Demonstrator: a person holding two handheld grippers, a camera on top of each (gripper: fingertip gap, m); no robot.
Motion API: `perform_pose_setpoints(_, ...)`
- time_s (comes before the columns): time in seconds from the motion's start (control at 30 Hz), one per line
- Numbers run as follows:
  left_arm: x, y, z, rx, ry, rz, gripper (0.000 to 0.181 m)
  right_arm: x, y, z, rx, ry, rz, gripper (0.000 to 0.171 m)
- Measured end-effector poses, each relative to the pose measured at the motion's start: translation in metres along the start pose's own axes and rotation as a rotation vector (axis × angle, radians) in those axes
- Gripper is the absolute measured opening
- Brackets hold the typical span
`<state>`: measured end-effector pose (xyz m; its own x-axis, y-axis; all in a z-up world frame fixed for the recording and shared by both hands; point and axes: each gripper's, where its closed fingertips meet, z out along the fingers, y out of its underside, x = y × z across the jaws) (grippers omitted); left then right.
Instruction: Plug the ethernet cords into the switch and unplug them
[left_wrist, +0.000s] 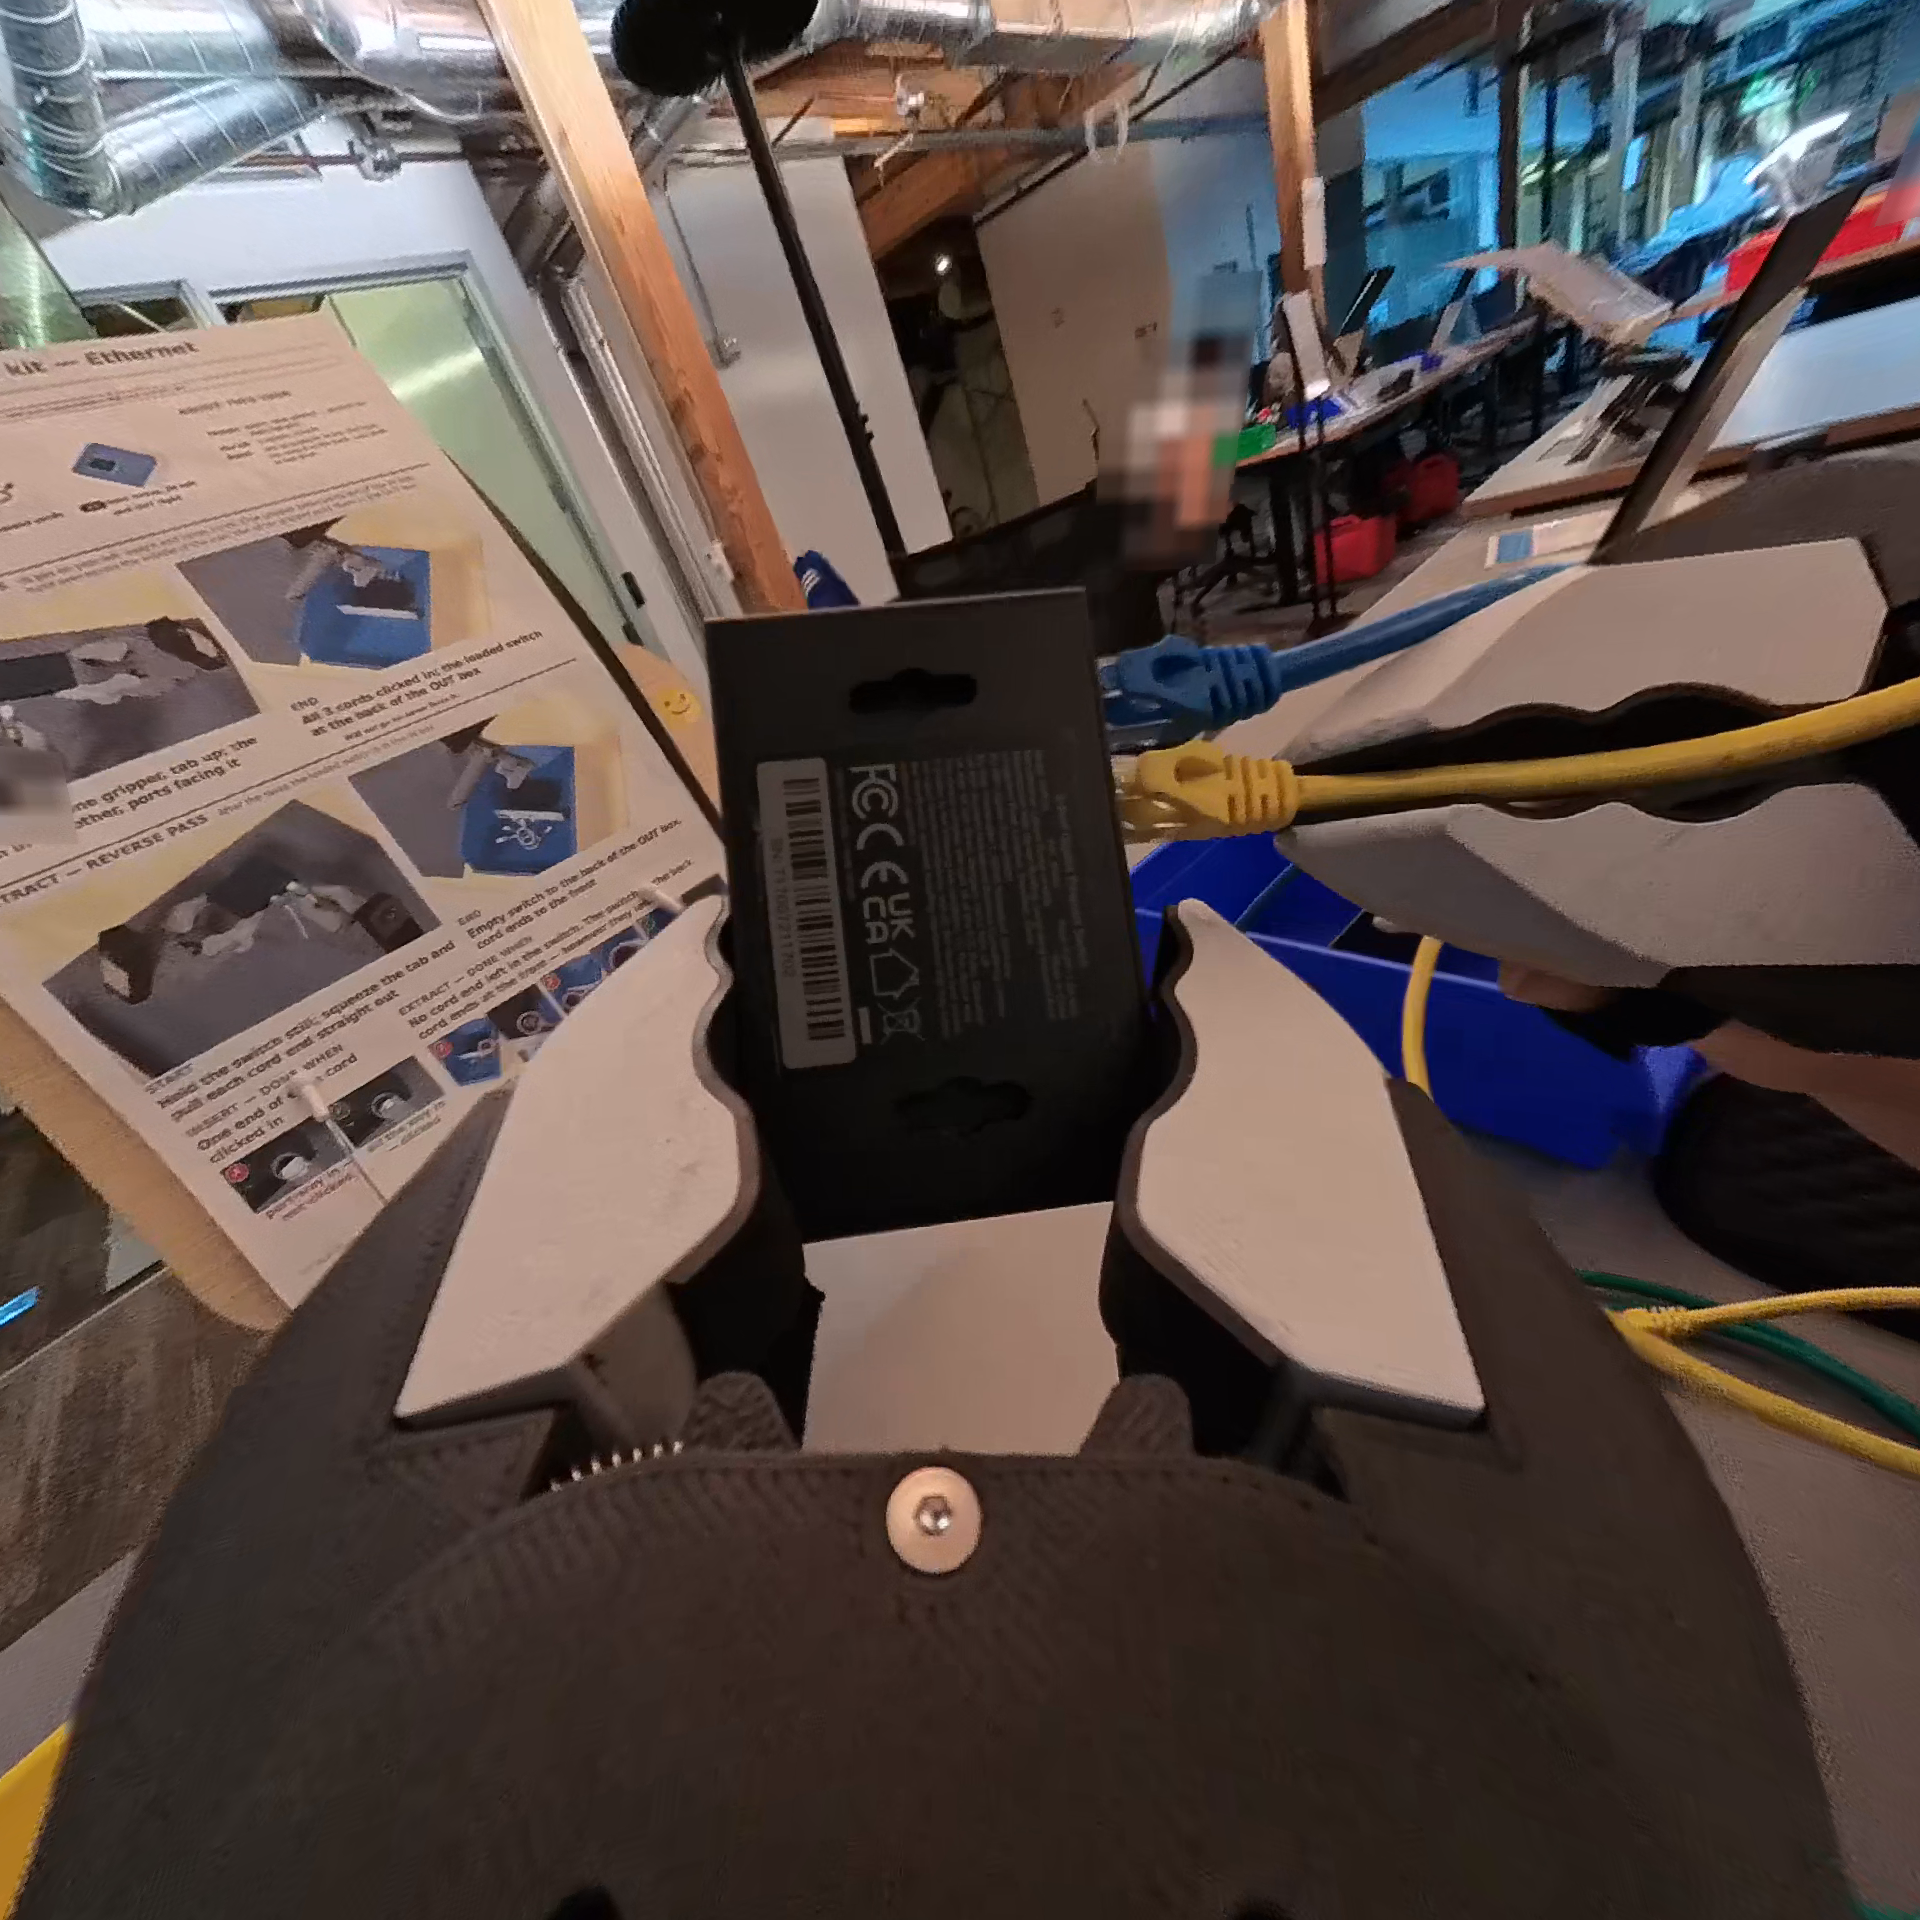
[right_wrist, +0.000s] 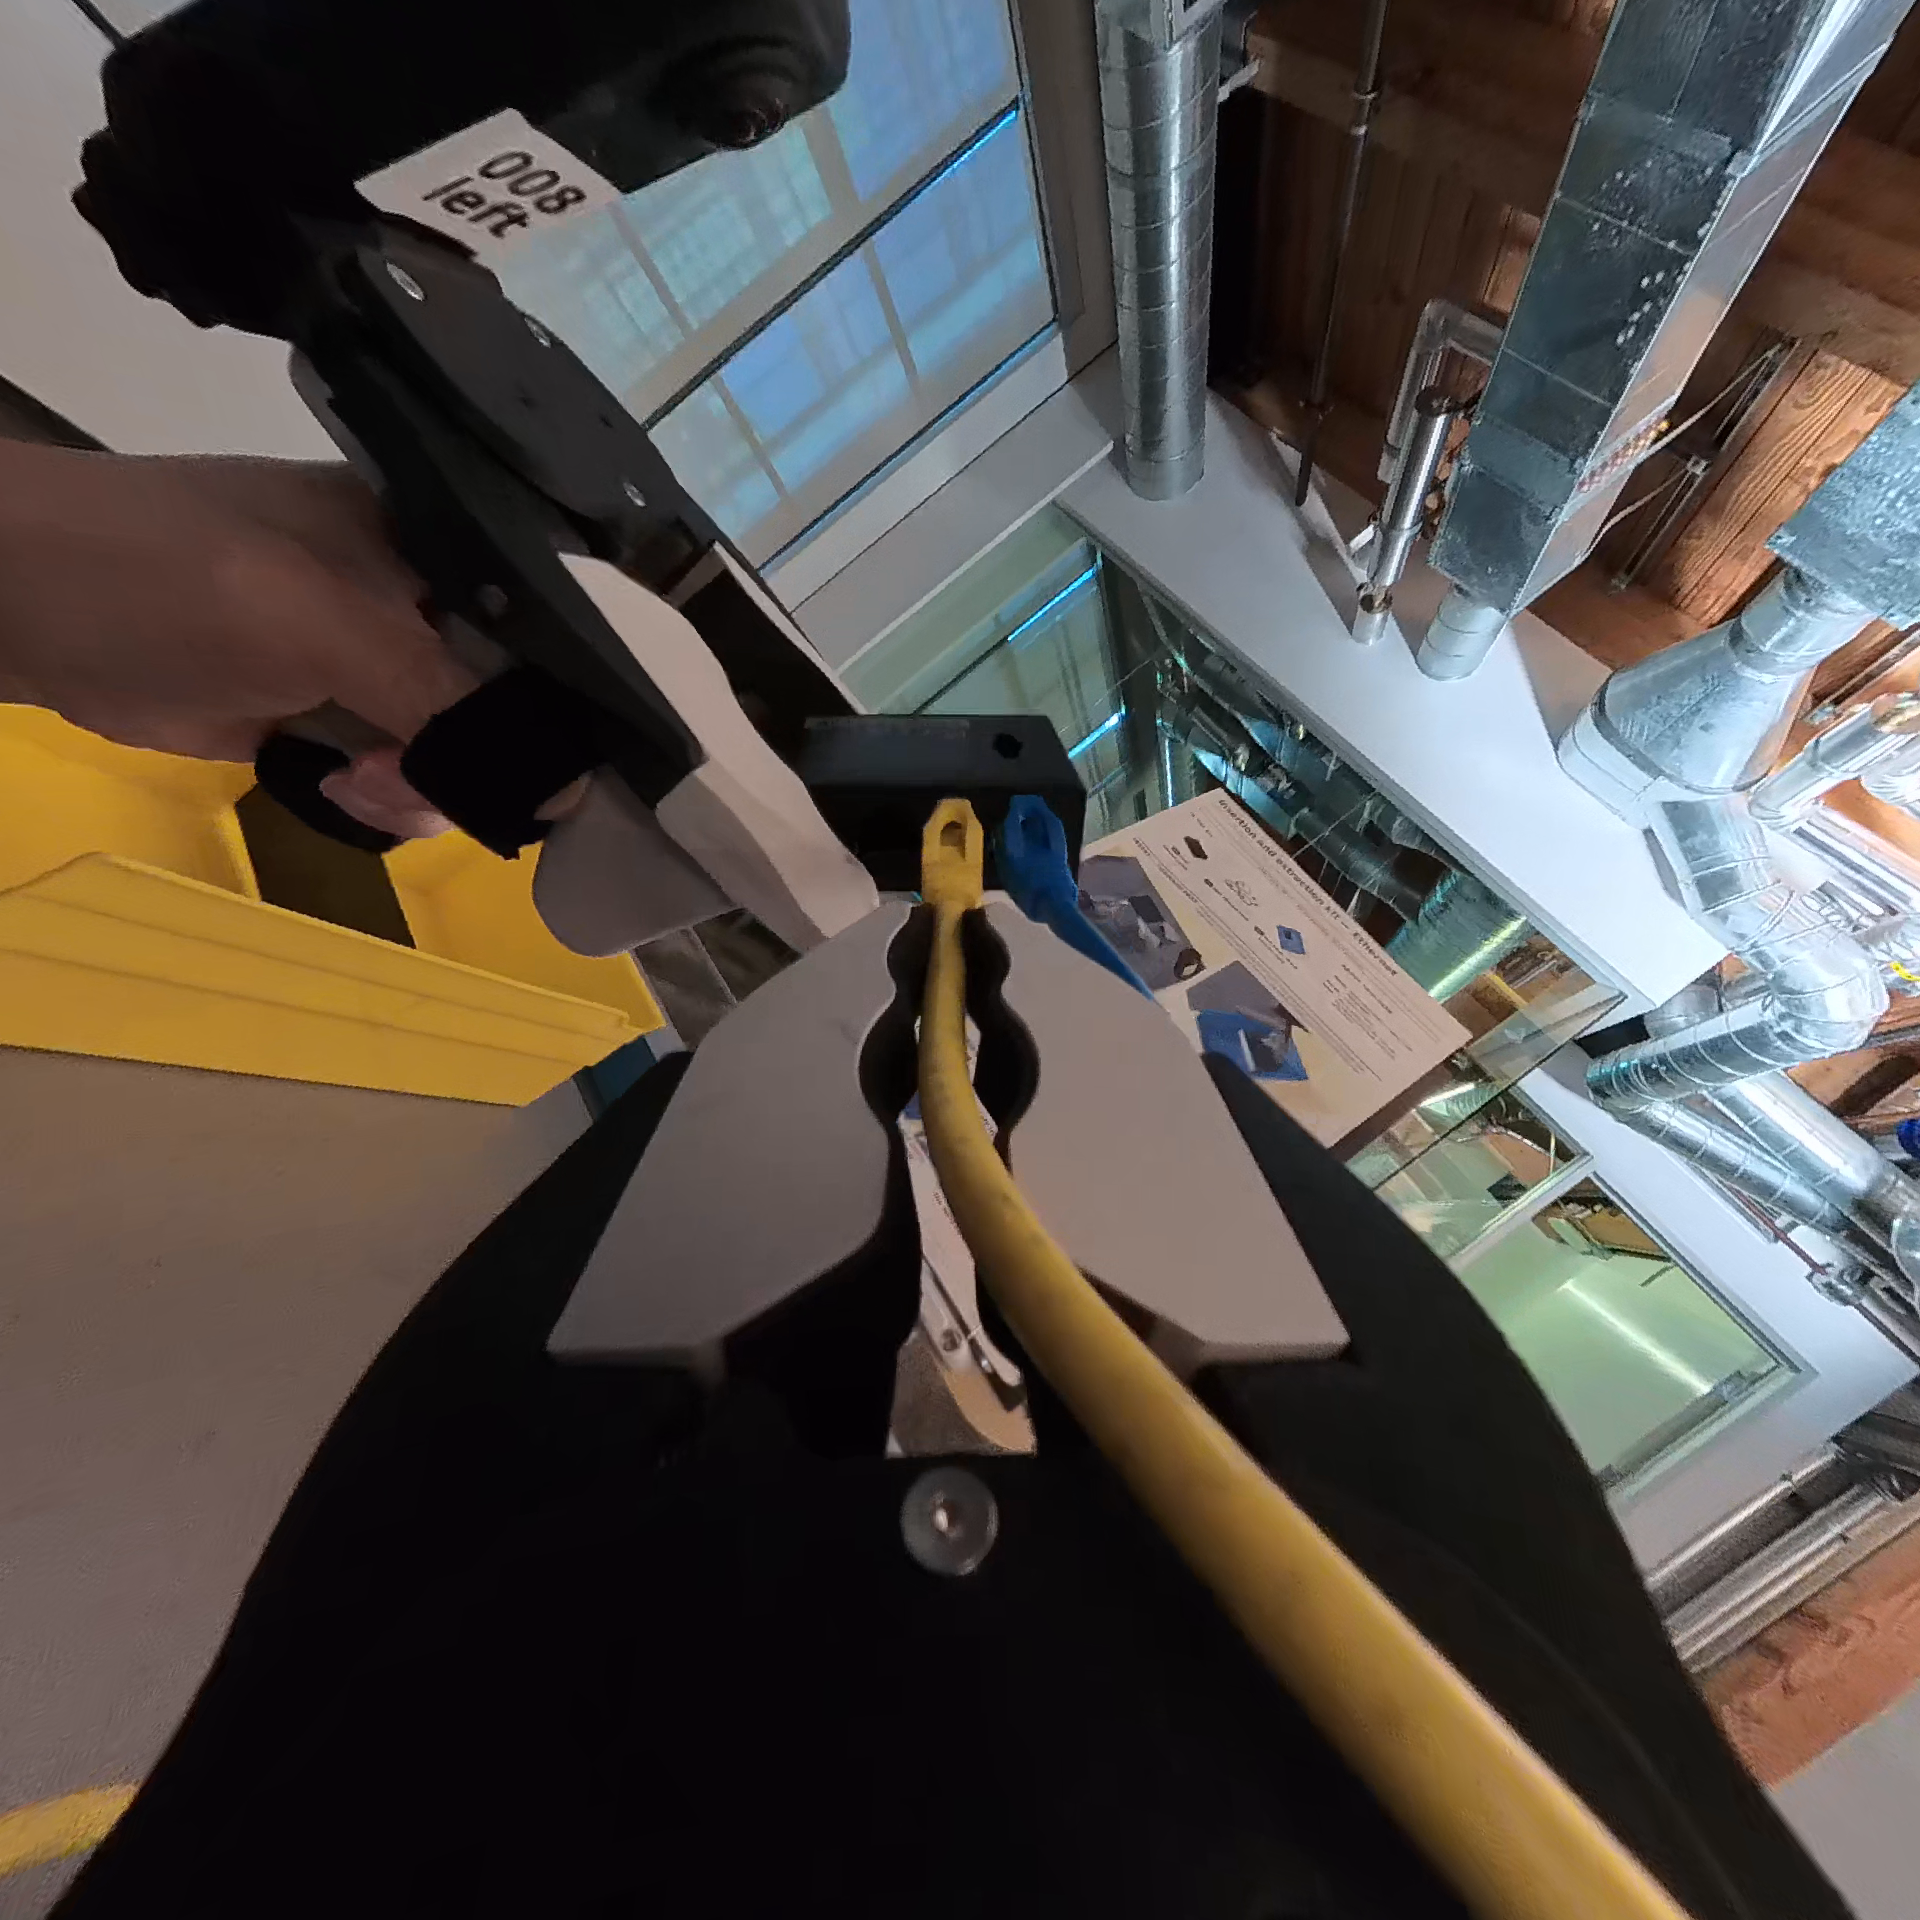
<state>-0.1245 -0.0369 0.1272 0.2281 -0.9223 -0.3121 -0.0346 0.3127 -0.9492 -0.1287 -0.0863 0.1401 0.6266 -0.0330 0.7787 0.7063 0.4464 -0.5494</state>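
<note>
My left gripper (left_wrist: 945, 935) is shut on the black switch (left_wrist: 914, 883) and holds it upright in the air, labelled underside toward the camera. A blue ethernet plug (left_wrist: 1184, 675) sits in a port on the switch's right side. My right gripper (left_wrist: 1299, 795) comes in from the right, shut on the yellow cord (left_wrist: 1558, 764) just behind its plug (left_wrist: 1195, 795). The plug's tip is at the port below the blue one; how deep it sits is hidden. In the right wrist view, my right gripper (right_wrist: 945, 920) grips the yellow cord (right_wrist: 966, 1091), with the yellow plug (right_wrist: 951, 847) and blue plug (right_wrist: 1034, 842) at the switch (right_wrist: 935, 753), held by the left gripper (right_wrist: 748, 873).
A blue bin (left_wrist: 1403, 997) stands behind the switch and a yellow bin (right_wrist: 208, 935) to the left. An instruction sheet (left_wrist: 260, 779) leans on a wooden board at the left. Loose yellow and green cords (left_wrist: 1745, 1361) lie on the grey table at the right. A person's hand (right_wrist: 156, 623) holds the left gripper.
</note>
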Motion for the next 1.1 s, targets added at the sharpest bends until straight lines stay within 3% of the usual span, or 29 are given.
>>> perform_pose_setpoints(0.2,-0.002,-0.001,0.002,-0.005,-0.032,0.013,0.076,0.002,0.001,0.001,0.010,0.002,0.045,0.007)
perform_pose_setpoints(0.3,-0.015,0.009,0.011,-0.059,-0.120,-0.011,0.072,0.004,0.022,0.011,-0.062,-0.004,0.084,0.007)
perform_pose_setpoints(0.4,-0.037,0.031,0.018,-0.137,-0.216,-0.113,0.072,-0.010,0.054,0.019,-0.184,-0.152,0.205,0.024)
perform_pose_setpoints(0.47,-0.059,0.041,0.010,-0.151,-0.291,-0.203,0.072,-0.018,0.057,0.014,-0.209,-0.265,0.281,0.021)
perform_pose_setpoints(0.6,-0.097,0.037,-0.021,-0.094,-0.361,-0.356,0.072,-0.036,0.033,-0.010,-0.195,-0.546,0.321,0.021)
perform_pose_setpoints(0.73,-0.119,0.040,-0.039,-0.102,-0.420,-0.353,0.072,-0.030,0.028,-0.029,-0.230,-0.615,0.348,0.021)
perform_pose_setpoints(0.93,-0.112,0.072,-0.026,-0.246,-0.338,-0.381,0.072,-0.081,-0.001,-0.076,-0.224,-1.034,0.505,0.021)
perform_pose_setpoints(1.1,-0.093,0.095,-0.008,-0.363,-0.252,-0.354,0.072,-0.153,0.011,-0.119,-0.349,-1.084,0.598,0.025)
